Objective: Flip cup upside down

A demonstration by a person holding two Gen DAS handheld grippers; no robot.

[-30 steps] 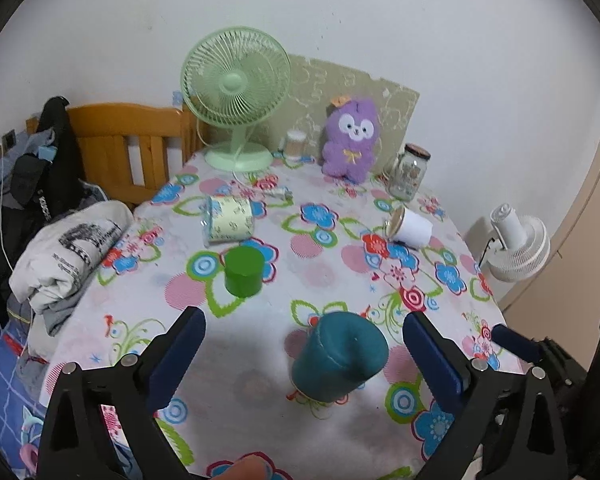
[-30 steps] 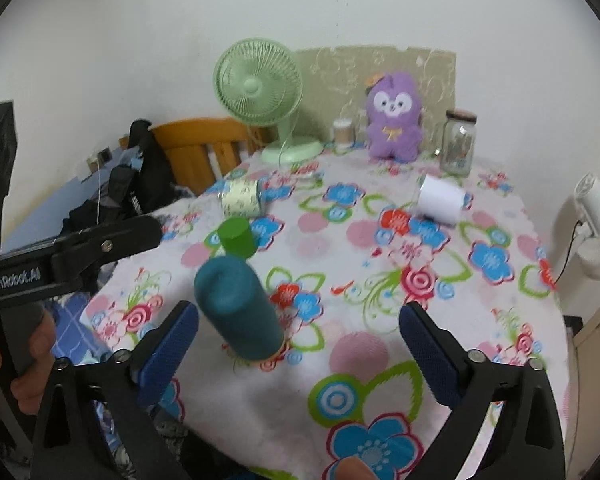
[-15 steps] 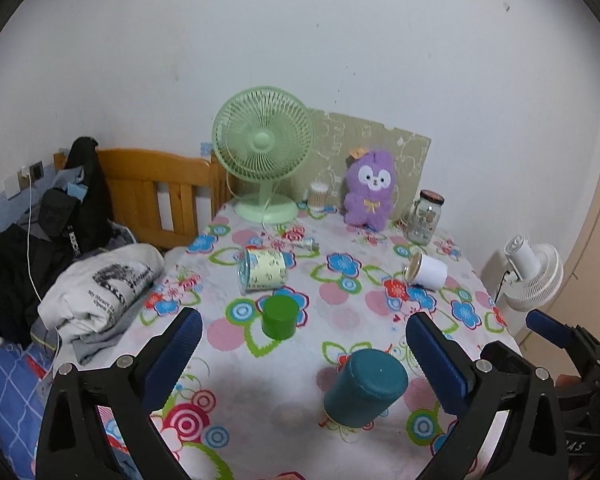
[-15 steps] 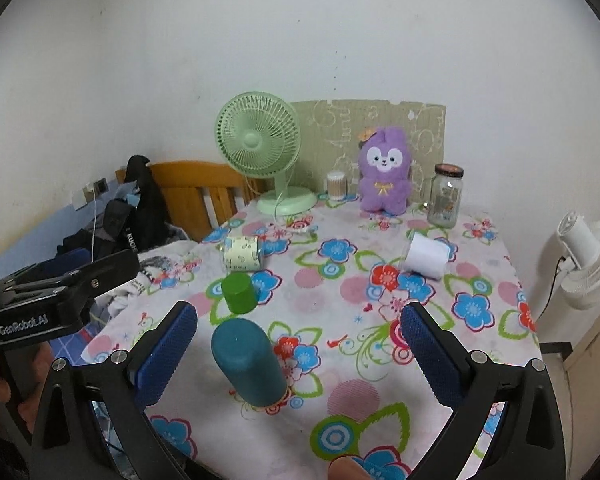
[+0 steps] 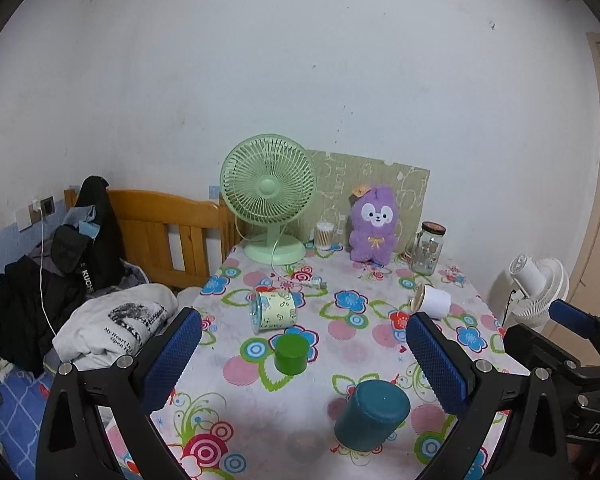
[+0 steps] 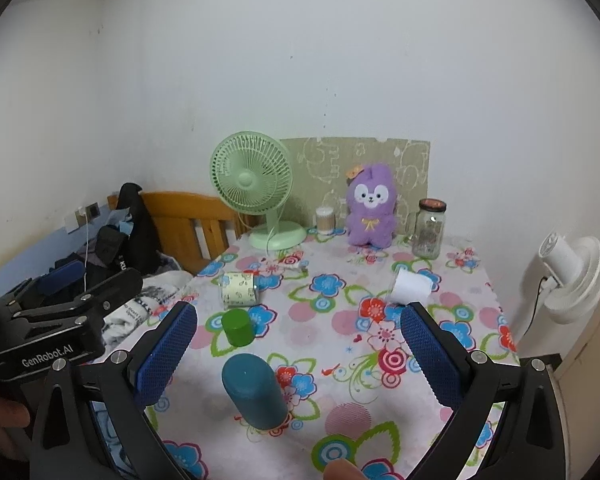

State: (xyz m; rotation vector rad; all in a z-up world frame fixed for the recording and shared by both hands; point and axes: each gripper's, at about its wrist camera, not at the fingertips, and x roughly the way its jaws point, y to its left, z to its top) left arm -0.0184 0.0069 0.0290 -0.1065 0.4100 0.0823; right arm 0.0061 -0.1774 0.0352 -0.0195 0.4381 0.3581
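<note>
A teal cup point(image 5: 371, 420) stands upside down on the flowered tablecloth near the front edge; it also shows in the right wrist view point(image 6: 254, 391). A small green cup point(image 5: 291, 354) stands upside down behind it, also in the right wrist view point(image 6: 238, 327). A pale patterned cup point(image 5: 273, 312) and a white cup point(image 5: 432, 301) lie on their sides further back. My left gripper point(image 5: 302, 364) is open and empty, raised above the near table edge. My right gripper point(image 6: 298, 354) is open and empty, also raised back from the cups.
A green desk fan point(image 5: 269, 196), a purple plush toy point(image 5: 374, 224), a glass jar point(image 5: 427, 253) and a small container point(image 5: 323, 235) stand at the back. A wooden headboard point(image 5: 168, 224) and piled clothes point(image 5: 112, 324) are left. A white fan point(image 5: 538, 286) stands right.
Both grippers have drawn back and upward from the table. The teal cup now appears smaller and lower in both views. No cup has moved.
</note>
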